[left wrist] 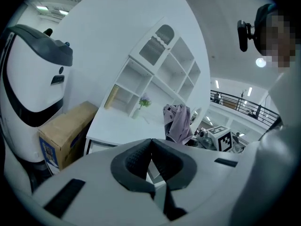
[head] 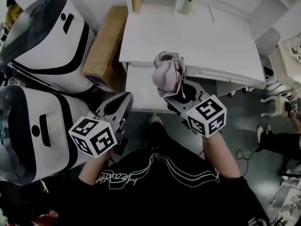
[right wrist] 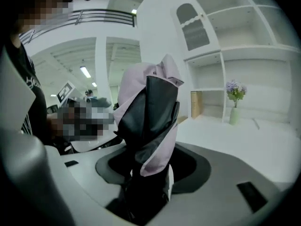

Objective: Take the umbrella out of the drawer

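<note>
A folded pink and black umbrella [head: 168, 74] stands upright in the air in front of the white desk [head: 197, 36], above the pulled-out white drawer [head: 141, 88]. My right gripper [head: 184, 97] is shut on the umbrella's lower end; in the right gripper view the umbrella [right wrist: 149, 121] rises from between the jaws. My left gripper [head: 118, 106] hangs to the left of the drawer, shut with nothing in it; in the left gripper view its jaws [left wrist: 151, 166] meet, and the umbrella [left wrist: 178, 122] shows beyond them.
Two large white machines with black trim [head: 47, 41] stand at the left, with a cardboard box [head: 106, 46] between them and the desk. A small vase of flowers [head: 188, 1] stands at the desk's back by white shelves. A white chair [head: 287, 65] is at the right.
</note>
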Tool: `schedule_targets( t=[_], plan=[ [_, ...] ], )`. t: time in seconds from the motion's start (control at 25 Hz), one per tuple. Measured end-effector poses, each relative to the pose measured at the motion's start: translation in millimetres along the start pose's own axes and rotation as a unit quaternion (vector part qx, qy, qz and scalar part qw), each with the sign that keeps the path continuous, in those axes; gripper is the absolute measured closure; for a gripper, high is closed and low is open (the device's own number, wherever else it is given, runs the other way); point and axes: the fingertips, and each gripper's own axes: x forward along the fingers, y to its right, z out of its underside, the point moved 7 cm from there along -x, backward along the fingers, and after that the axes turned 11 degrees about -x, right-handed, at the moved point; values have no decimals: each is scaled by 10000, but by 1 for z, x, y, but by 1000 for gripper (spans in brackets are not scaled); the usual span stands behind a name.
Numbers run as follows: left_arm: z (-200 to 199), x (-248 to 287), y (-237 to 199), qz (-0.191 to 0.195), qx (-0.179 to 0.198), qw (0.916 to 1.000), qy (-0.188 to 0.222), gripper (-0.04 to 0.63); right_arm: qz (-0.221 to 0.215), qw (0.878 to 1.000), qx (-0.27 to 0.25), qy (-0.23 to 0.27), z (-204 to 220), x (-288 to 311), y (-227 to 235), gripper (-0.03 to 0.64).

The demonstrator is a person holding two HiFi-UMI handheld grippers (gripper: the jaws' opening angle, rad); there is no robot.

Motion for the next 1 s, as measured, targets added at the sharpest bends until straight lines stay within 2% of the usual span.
schedule_targets(
  t=[0.12, 0.32, 1.0],
  plan=[
    [-1, -5, 8, 38, 202, 9998, 30, 577, 62, 9990, 278, 344, -7, -14, -8, 387],
    [7, -9, 14, 112, 142, 9998, -37, 577, 142, 9963, 439, 731, -10, -34, -23, 387],
    [17, -4, 20, 200, 151, 9997, -71, 577, 95, 9944, 563, 892, 0, -38, -30, 387]
  ],
)
